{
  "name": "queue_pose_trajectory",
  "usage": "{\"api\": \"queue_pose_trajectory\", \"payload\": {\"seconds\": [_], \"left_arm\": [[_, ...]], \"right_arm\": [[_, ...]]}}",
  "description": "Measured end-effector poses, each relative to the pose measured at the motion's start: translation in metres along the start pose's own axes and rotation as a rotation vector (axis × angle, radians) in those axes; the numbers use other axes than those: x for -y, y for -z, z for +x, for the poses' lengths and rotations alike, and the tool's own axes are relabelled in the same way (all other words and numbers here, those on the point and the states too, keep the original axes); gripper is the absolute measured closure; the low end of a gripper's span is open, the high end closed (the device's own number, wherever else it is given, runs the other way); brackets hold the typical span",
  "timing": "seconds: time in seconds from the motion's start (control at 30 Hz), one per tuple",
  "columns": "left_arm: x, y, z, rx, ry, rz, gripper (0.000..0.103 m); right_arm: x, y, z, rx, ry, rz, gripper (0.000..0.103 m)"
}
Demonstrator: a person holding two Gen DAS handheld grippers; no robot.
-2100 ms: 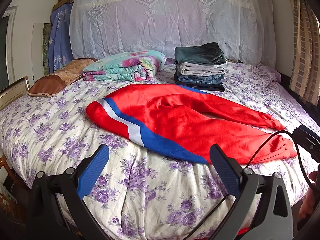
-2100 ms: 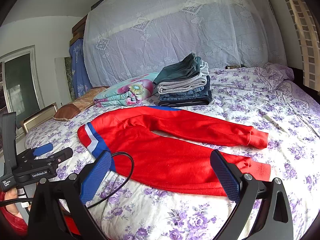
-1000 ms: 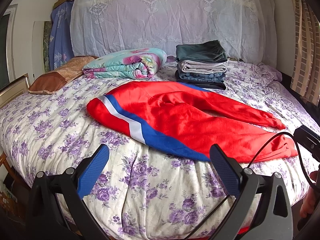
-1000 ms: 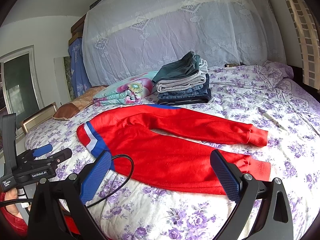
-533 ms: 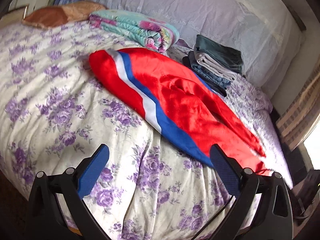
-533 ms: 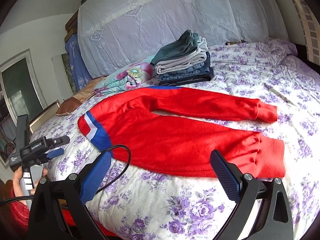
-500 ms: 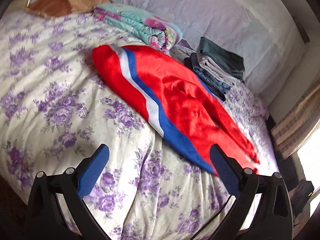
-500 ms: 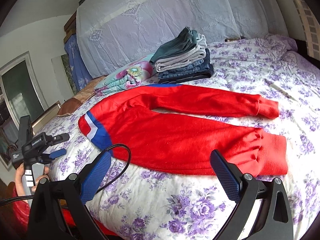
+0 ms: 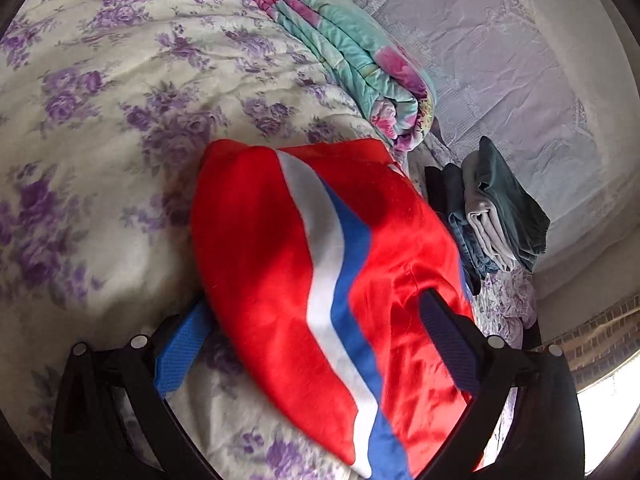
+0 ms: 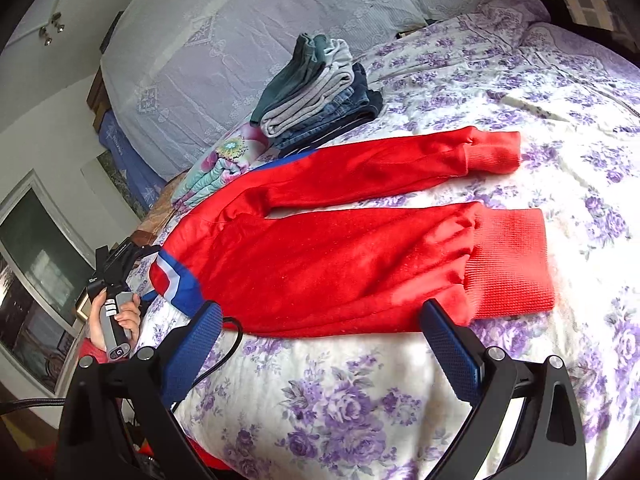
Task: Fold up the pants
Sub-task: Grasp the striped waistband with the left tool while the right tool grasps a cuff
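Red pants point(image 10: 340, 256) with a white and blue side stripe lie spread flat on the floral bed cover point(image 10: 360, 396), both legs pointing right, ribbed cuffs point(image 10: 516, 264) at the ends. In the left wrist view the waist end point(image 9: 260, 248) fills the middle, and my left gripper point(image 9: 316, 332) is open with a finger on either side of the cloth. My right gripper point(image 10: 320, 344) is open just short of the near leg's lower edge, with nothing between its fingers. The right wrist view also shows the left gripper point(image 10: 116, 264) at the waistband, held by a hand point(image 10: 124, 316).
A stack of folded clothes point(image 10: 316, 92) sits at the head of the bed beside a folded floral blanket point(image 9: 352, 52). A lace-draped headboard point(image 10: 260, 40) stands behind. A black cable point(image 10: 228, 344) loops by the right gripper's left finger. A window point(image 10: 36, 248) is at the left.
My left gripper has swung in and tipped down onto the waist end, which now lies between its fingers. The right gripper has moved closer to the near leg and cuff.
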State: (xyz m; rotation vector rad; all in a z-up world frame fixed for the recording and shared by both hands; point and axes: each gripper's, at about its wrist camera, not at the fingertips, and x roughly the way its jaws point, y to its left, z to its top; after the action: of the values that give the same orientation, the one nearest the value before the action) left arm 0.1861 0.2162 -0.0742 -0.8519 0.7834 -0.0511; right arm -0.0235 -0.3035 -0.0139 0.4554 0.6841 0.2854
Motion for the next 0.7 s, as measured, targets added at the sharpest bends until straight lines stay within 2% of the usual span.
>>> {"api": "queue_pose_trajectory", "payload": {"seconds": [0.03, 0.07, 0.1, 0.13, 0.17, 0.27, 0.33, 0.47, 0.53, 0.6, 0.67, 0.7], "left_arm": [[0.002, -0.002, 0.002, -0.006, 0.025, 0.006, 0.028], [0.002, -0.002, 0.004, -0.017, 0.040, 0.013, 0.053], [0.001, -0.002, 0.006, -0.024, 0.036, 0.018, 0.060], [-0.002, -0.001, 0.008, -0.020, 0.038, 0.022, 0.077], [-0.005, 0.000, 0.009, -0.022, 0.052, 0.031, 0.081], [-0.017, 0.001, 0.009, -0.023, 0.110, 0.011, 0.083], [-0.022, -0.001, 0.009, -0.029, 0.139, -0.018, 0.083], [-0.017, -0.001, 0.010, -0.032, 0.118, 0.000, 0.083], [-0.014, -0.001, 0.008, -0.036, 0.096, 0.020, 0.084], [-0.008, -0.001, 0.003, -0.038, 0.075, 0.050, 0.088], [-0.001, 0.001, -0.010, -0.039, 0.066, 0.089, 0.092], [0.003, 0.002, -0.018, -0.040, 0.066, 0.109, 0.095]], "right_arm": [[0.003, 0.000, -0.002, -0.001, 0.001, 0.011, 0.003], [0.007, 0.000, -0.004, -0.004, -0.006, 0.029, 0.003], [0.012, 0.001, -0.005, -0.008, -0.017, 0.053, 0.003], [0.017, 0.001, -0.005, -0.016, -0.031, 0.086, 0.003], [0.023, 0.002, -0.004, -0.029, -0.051, 0.123, 0.003], [0.040, 0.007, 0.007, -0.087, -0.112, 0.241, 0.004], [0.044, 0.005, 0.007, -0.074, -0.119, 0.268, 0.004], [0.055, -0.007, 0.015, -0.065, -0.151, 0.354, 0.006], [0.062, -0.016, 0.025, -0.053, -0.146, 0.360, 0.026], [0.074, -0.024, 0.042, -0.078, -0.151, 0.374, 0.098], [0.094, -0.030, 0.057, -0.121, -0.205, 0.439, 0.098], [0.101, -0.036, 0.056, -0.115, -0.224, 0.450, 0.098]]}}
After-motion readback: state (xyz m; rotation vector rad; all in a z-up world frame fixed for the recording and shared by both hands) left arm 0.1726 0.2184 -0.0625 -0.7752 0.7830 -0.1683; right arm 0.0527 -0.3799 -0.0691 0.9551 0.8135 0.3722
